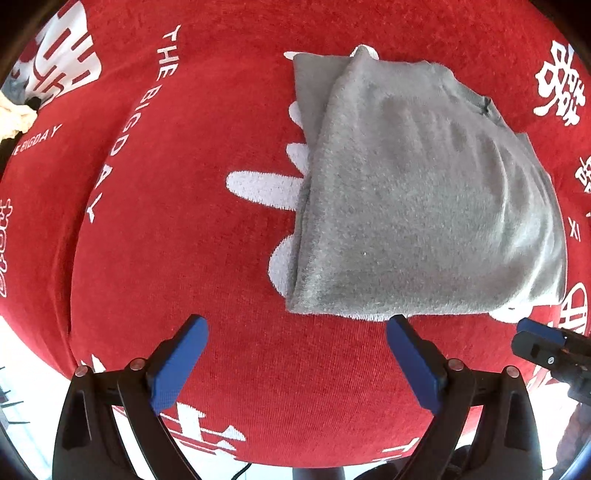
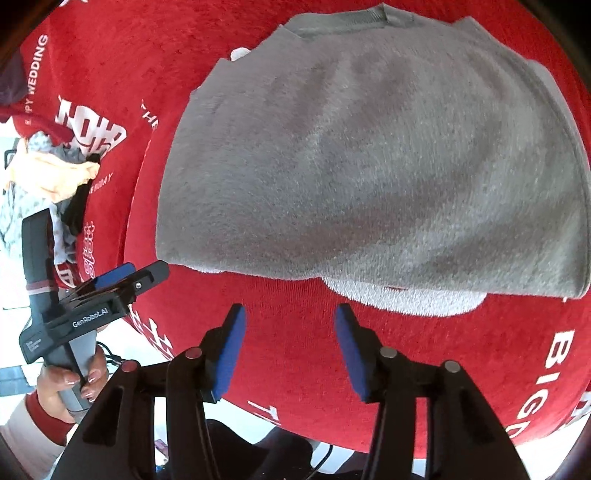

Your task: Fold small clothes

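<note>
The left tool [image 1: 297,326] hangs over the red cloth [image 1: 166,240] near the bench's near edge, its blue pads [image 1: 181,363] spread wide with nothing between them. The right tool [image 2: 290,315] sits likewise released, pads [image 2: 231,350] apart above bare red cloth, just short of the garment's near hem. In the right wrist view the left tool appears again at the left, held in a hand [image 2: 68,387] with painted nails and a red-and-white cuff; its housing reads "GenRobot.AI". In the left wrist view, the tip of the right tool shows at the right edge.

Just beyond both tools lies the grey T-shirt [image 1: 417,195], folded into a compact, roughly rectangular packet and resting flat on the red cloth. Its near hem lies close to the tool tips but touches neither. Its collar [image 2: 354,18] is at the far side. The shirt partly covers a large white printed character [image 1: 266,188], which peeks out along its left and near edges.

The red cloth carries white lettering, "THE BIG DAY" [image 1: 129,122], running away to the left. Farther off, at the bench's left edge, sits a heap of other clothes [image 2: 55,177]: pale orange, grey and black pieces jumbled together.
</note>
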Available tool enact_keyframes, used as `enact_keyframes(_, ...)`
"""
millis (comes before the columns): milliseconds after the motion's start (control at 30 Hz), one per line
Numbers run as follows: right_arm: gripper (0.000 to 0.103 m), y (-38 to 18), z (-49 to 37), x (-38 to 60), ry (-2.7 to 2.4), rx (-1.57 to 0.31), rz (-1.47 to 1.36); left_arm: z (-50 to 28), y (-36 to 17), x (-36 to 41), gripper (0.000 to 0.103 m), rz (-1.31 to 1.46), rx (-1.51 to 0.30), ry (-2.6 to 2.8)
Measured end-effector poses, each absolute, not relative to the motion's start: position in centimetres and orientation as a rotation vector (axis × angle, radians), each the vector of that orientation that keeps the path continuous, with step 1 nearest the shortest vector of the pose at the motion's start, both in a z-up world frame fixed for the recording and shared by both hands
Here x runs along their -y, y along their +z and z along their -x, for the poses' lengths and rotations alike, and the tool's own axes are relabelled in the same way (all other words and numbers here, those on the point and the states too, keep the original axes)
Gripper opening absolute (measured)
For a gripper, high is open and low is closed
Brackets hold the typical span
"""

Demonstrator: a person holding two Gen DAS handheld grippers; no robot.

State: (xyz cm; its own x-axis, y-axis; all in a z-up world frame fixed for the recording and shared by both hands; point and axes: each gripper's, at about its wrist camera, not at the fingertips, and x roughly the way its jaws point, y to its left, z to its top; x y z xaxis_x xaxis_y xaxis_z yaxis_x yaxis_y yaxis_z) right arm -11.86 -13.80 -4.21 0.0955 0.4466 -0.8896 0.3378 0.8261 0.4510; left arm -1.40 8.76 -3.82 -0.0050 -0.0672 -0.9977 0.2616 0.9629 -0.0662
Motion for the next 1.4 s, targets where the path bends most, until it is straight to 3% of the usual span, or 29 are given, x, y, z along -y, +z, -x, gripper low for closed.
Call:
enact_keyframes(833, 0.054, -4.6, 12.7, 15.7, 0.063, -1.517, -0.642, 2.2, -3.7, -6.4, 0.097, -0.134, -1.577, -0.270)
enact_keyframes(1400, 0.054, -5.3, 12.5, 16.2, 0.080, -1.528, -0.661, 2.2, -3.8, -10.5, 0.097, 0.279, -1.609, -0.277)
